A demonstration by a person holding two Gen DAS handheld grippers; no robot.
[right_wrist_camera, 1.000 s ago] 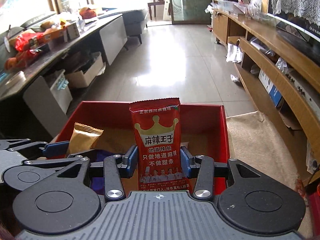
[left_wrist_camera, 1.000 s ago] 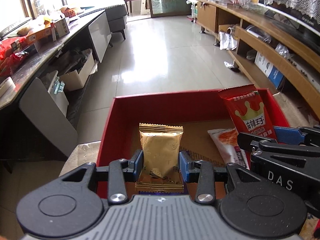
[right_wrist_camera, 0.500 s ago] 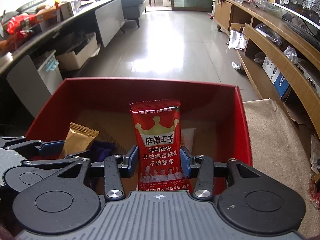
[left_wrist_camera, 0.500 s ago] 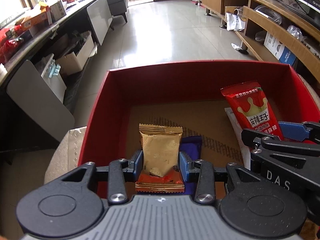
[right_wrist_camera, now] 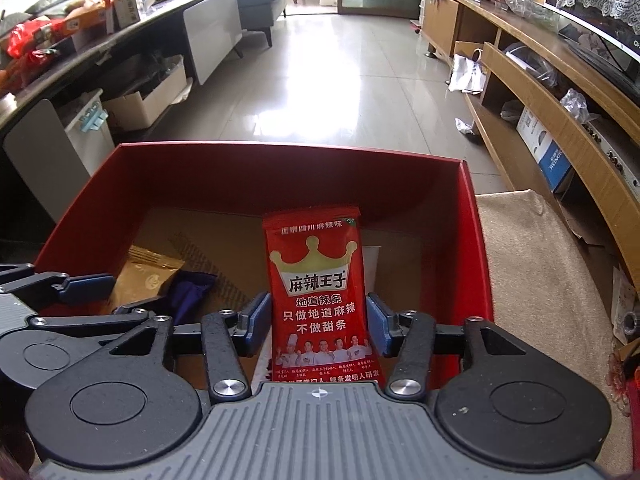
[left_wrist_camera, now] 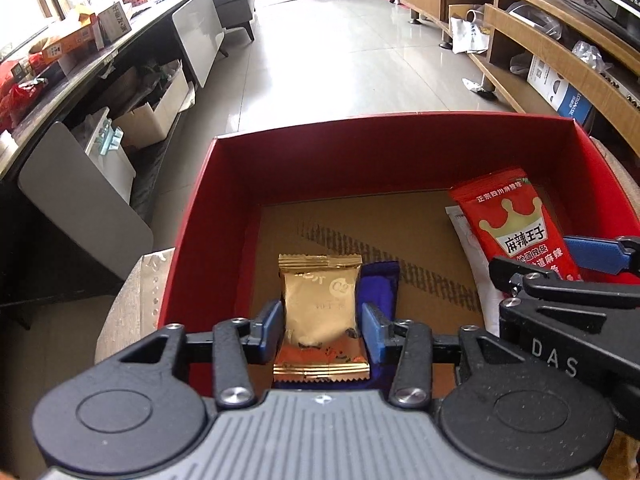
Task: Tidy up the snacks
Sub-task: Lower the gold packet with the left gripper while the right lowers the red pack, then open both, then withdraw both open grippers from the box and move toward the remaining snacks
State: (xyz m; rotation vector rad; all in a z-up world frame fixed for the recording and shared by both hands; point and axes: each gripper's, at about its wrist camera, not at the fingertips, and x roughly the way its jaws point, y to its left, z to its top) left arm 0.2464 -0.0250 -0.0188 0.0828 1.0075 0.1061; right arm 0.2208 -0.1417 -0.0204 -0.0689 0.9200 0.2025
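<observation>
Both grippers lowered into red box (left_wrist_camera: 188, 240), jaws just opening, left gripper (left_wrist_camera: 322, 330) spread beside gold packet (left_wrist_camera: 318, 308), right gripper (right_wrist_camera: 318, 322) spread around red packet (right_wrist_camera: 318, 292), long axis pointing away, purple wrapper (left_wrist_camera: 382, 284) clearest in left view.

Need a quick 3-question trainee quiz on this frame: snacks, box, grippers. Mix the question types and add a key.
1. True or false: the gold packet between the left gripper jaws is outside the red box.
2. Which packet stands between the right gripper jaws? A) gold B) red crown-printed packet C) green
3. What colour is the wrapper lying beside the gold packet?

Key: 1 false, it is within the box walls. 2 B. 3 purple. Both grippers' jaws have just been opening, and their pads look clear of the packets.
</observation>
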